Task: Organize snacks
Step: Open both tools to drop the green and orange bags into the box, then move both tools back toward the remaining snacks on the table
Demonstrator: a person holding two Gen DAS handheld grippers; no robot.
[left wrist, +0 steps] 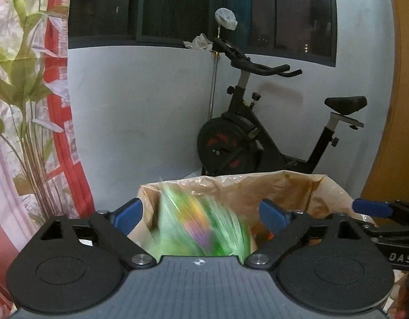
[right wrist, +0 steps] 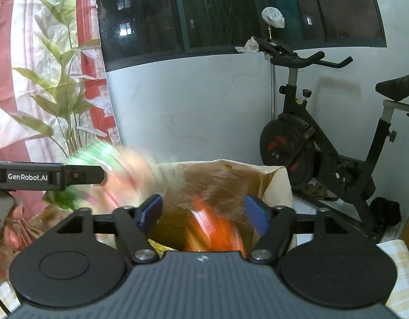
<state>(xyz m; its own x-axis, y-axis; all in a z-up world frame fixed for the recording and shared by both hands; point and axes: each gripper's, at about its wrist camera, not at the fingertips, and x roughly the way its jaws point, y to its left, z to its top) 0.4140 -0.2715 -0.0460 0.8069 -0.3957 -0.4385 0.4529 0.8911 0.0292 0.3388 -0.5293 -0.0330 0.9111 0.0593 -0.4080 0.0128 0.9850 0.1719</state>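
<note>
My left gripper (left wrist: 201,211) stands open over a container lined with a tan plastic bag (left wrist: 284,186). A green snack packet (left wrist: 204,226), smeared by motion, is between its blue pads with a gap on each side. My right gripper (right wrist: 204,208) is open over the same bag (right wrist: 231,175), and a blurred orange-red packet (right wrist: 215,228) lies low between its pads. The right gripper's fingers (left wrist: 374,208) show at the right edge of the left wrist view. The left gripper's finger (right wrist: 82,175) juts in from the left of the right wrist view, beside the green packet (right wrist: 103,154).
A black exercise bike (left wrist: 257,138) stands behind the container against a white wall, under dark windows. A red and white leaf-print curtain (left wrist: 31,106) hangs at the left. A checked cloth (right wrist: 398,265) covers the surface at lower right. A hand (right wrist: 5,234) holds the left gripper.
</note>
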